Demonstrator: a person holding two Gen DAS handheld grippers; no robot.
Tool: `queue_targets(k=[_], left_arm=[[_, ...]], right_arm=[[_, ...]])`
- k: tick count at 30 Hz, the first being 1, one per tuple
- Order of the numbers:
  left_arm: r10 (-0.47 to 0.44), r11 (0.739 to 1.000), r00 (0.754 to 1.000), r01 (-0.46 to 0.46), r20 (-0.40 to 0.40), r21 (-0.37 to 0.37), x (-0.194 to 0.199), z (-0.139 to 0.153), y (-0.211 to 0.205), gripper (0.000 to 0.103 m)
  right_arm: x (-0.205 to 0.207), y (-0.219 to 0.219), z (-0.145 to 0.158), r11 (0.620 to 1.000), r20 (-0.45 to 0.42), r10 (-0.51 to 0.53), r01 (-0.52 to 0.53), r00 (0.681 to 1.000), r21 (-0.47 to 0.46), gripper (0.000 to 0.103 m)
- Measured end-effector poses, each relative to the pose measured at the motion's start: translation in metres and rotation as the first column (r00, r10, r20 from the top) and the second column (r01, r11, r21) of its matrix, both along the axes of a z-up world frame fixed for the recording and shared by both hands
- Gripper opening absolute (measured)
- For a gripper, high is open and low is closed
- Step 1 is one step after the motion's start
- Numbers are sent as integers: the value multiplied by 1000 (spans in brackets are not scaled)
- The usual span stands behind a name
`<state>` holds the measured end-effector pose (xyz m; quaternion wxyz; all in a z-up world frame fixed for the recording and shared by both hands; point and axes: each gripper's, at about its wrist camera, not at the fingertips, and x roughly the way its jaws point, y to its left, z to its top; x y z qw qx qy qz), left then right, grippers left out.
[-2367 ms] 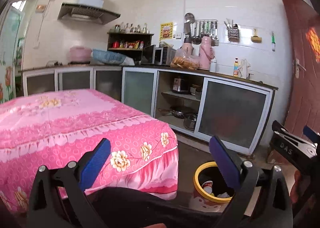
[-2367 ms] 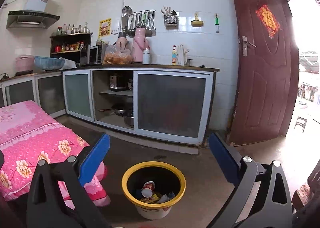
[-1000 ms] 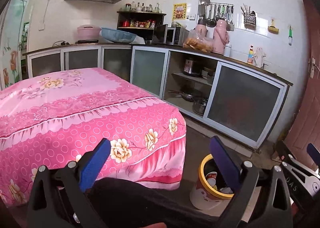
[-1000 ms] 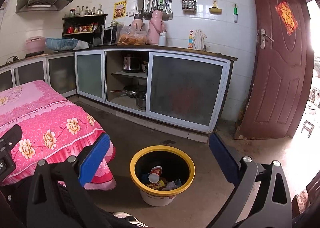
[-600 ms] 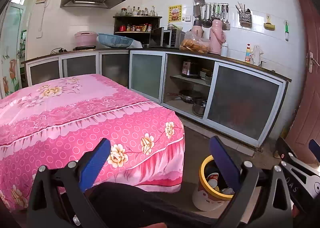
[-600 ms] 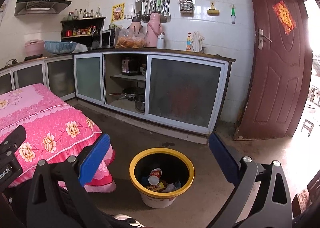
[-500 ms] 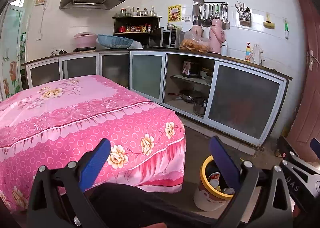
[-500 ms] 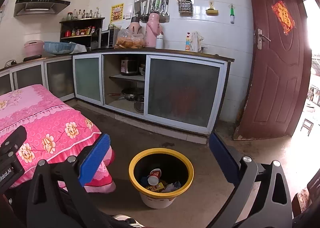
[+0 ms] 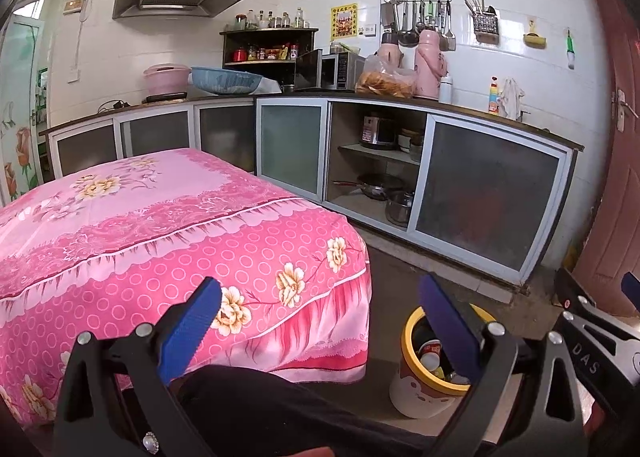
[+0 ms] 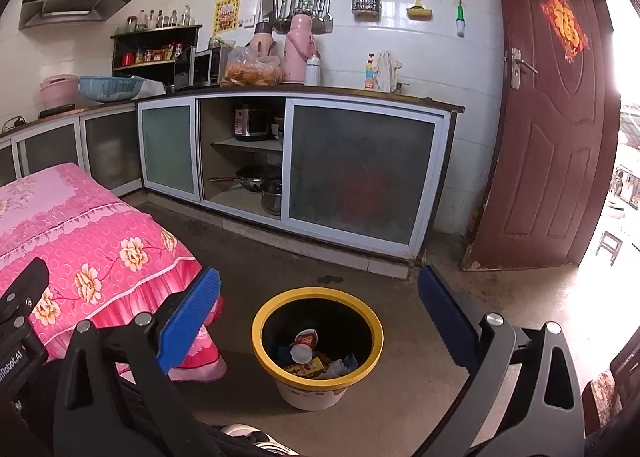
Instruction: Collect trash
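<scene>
Kitchen floor, both claws (image 9: 320, 317) (image 10: 318, 309) agape, level above bin (image 10: 317, 341).

**Left gripper open over table edge and bin**

We see the left gripper (image 9: 320, 321) with its blue pads (image 9: 192, 331) spread wide and nothing between them; behind the left pad lies the table (image 9: 152, 225) under a pink flowered cloth; behind the right pad stands the bin (image 9: 414, 385), yellow-rimmed, on the floor just beside the table's corner, with a cup (image 9: 430, 351) and other trash inside; we find the right gripper (image 9: 600, 337) at the lower right edge; beyond run the cabinets (image 9: 484, 193), one bay open with pots (image 9: 380, 189) inside; a dark trouser leg (image 9: 260, 409) crosses the bottom.
</scene>
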<state>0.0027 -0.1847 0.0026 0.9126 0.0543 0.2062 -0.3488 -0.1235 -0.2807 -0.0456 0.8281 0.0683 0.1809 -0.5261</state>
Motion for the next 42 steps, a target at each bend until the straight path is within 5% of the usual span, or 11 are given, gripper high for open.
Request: queue_targets(k=[42], left_arm=[[82, 997, 995, -81, 51, -16, -7, 1, 11, 95]], right_arm=[[6, 23, 9, 991, -17, 43, -45, 999, -129, 95]])
